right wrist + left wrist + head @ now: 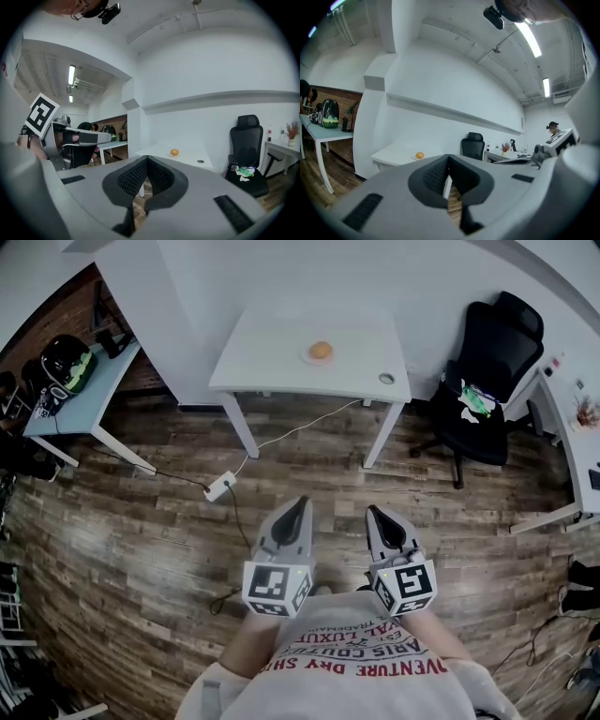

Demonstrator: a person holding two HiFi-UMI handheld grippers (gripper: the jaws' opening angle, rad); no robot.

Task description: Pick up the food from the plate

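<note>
An orange round piece of food [321,351] sits on a small white plate [308,359] on a white table [272,357] far ahead across the wooden floor. My left gripper [301,503] and right gripper [374,512] are held side by side close to my body, well short of the table. Both have their jaws together with nothing between them. In the left gripper view the food [420,155] shows small beyond the left gripper [449,160]. In the right gripper view the food [174,152] lies past the right gripper [147,160].
A black office chair [487,371] stands right of the table. A light desk [80,395] with a helmet-like object [66,360] is at the left, another desk [567,418] at the right. A power strip [221,487] and cables lie on the floor. A small round disc [386,379] lies on the table.
</note>
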